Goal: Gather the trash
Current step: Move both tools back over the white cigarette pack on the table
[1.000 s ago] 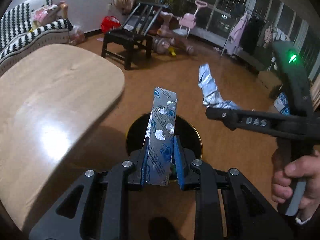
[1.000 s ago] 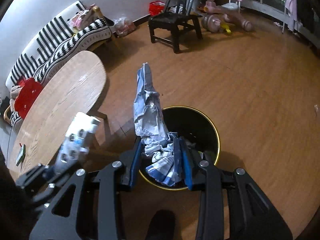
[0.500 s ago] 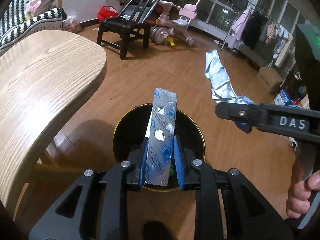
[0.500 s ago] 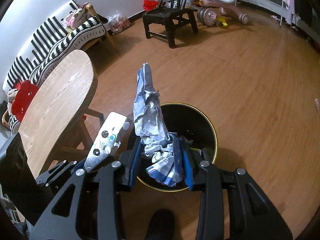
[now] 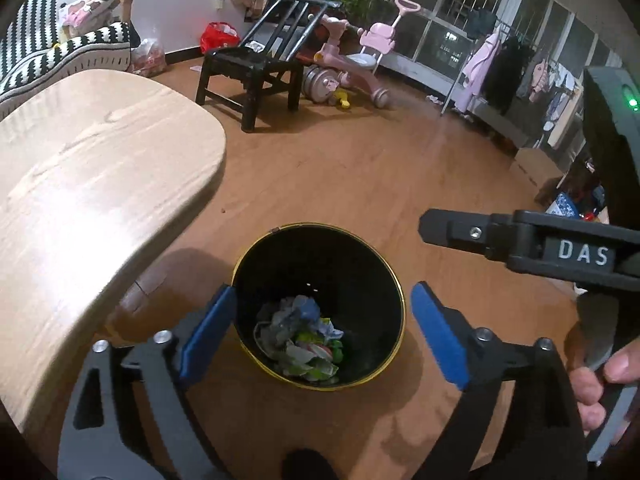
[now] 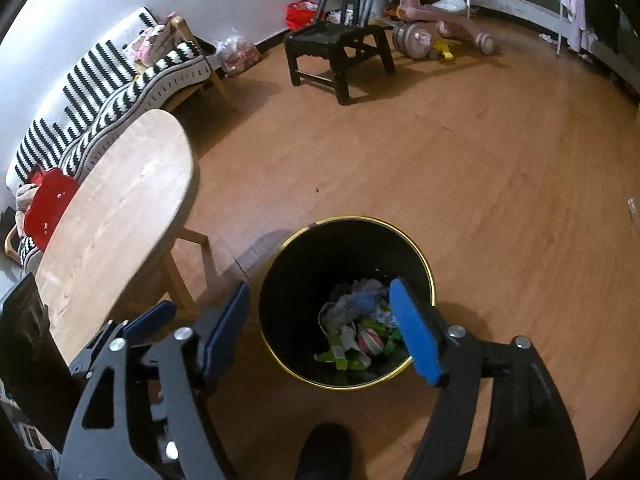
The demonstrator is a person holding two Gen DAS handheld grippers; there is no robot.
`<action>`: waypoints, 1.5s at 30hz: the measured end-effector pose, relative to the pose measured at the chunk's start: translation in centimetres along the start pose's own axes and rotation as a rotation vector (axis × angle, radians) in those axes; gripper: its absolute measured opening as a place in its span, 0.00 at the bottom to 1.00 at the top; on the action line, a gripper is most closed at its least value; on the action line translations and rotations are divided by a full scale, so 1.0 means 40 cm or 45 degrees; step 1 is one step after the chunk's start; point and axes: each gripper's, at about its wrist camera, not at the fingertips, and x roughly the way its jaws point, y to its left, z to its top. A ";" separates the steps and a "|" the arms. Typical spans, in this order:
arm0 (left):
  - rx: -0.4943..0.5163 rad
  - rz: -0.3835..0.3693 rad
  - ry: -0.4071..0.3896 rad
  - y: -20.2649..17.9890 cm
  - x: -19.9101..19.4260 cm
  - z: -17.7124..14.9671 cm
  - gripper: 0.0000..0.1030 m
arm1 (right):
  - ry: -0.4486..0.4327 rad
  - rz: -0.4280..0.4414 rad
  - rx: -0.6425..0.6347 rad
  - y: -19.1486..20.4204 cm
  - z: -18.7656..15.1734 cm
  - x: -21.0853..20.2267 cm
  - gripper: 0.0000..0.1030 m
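Your left gripper [image 5: 320, 320] and right gripper [image 6: 320, 326] hang over the round black gold-rimmed bin [image 5: 394, 280] on the wooden floor, fingers opening, nothing between them. Crumpled wrappers and paper [image 5: 304, 338] lie inside the bin.

Black bin [image 5: 256, 276] with gold rim, blue-padded tongs [image 5: 320, 330], black-and-white striped sofa [image 6: 100, 92].
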 end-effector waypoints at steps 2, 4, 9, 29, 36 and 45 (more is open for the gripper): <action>-0.004 -0.009 -0.013 0.011 -0.033 0.000 0.88 | -0.022 0.020 -0.029 0.033 0.005 -0.015 0.70; 0.005 0.008 -0.041 0.032 -0.089 0.002 0.88 | -0.041 0.045 -0.070 0.075 0.011 -0.030 0.70; 0.055 0.122 -0.130 0.120 -0.262 -0.004 0.89 | -0.075 0.140 -0.200 0.237 0.019 -0.063 0.75; -0.019 0.665 -0.246 0.624 -0.848 -0.266 0.91 | 0.000 0.480 -0.716 1.016 -0.131 -0.068 0.77; -0.065 0.696 -0.210 0.743 -0.919 -0.338 0.91 | 0.054 0.522 -0.790 1.134 -0.182 -0.021 0.77; 0.001 0.677 -0.130 0.829 -0.859 -0.325 0.91 | 0.107 0.529 -0.855 1.170 -0.197 0.030 0.77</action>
